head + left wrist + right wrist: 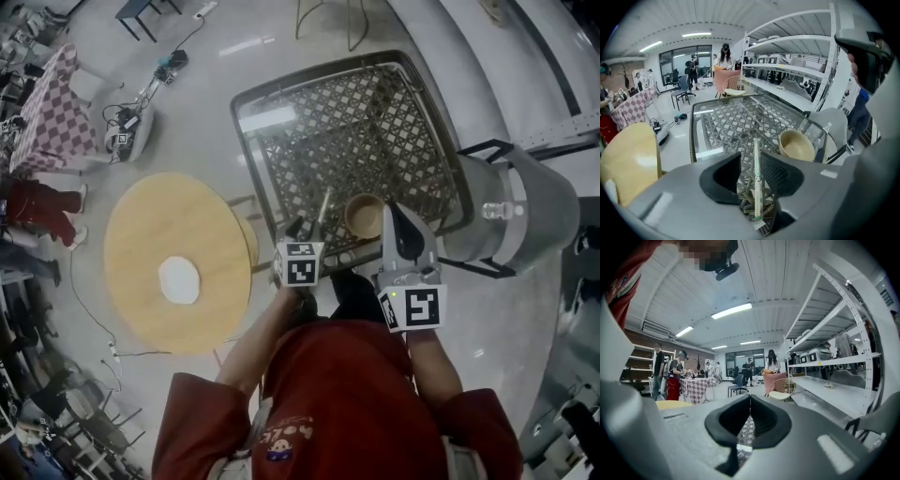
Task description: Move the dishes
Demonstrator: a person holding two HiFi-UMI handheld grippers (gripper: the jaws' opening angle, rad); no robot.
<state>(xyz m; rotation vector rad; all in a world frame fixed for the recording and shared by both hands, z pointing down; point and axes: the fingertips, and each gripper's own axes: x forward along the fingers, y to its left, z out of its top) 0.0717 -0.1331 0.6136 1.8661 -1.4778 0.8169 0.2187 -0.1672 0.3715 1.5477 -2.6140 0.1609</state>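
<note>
Glass lattice table [281, 159], shelving [787, 70] far right. L gripper [751, 157] at near edge, jaws partway apart; chopsticks [757, 178] show in the gap by its right pad, left pad clear. R gripper [750, 399] just right, jaws pinched together, empty. Bowl [797, 145] beyond, on table's right. Round wooden table [178, 225] w/ plate [178, 279] left.

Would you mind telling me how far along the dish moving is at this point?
Possibly done: a white plate sits on the round wooden table. In hand: a chopstick stands between the left gripper's parted jaws, though a firm grip isn't clear; the right gripper is shut and empty. Left: the tan bowl is on the glass table.
</note>
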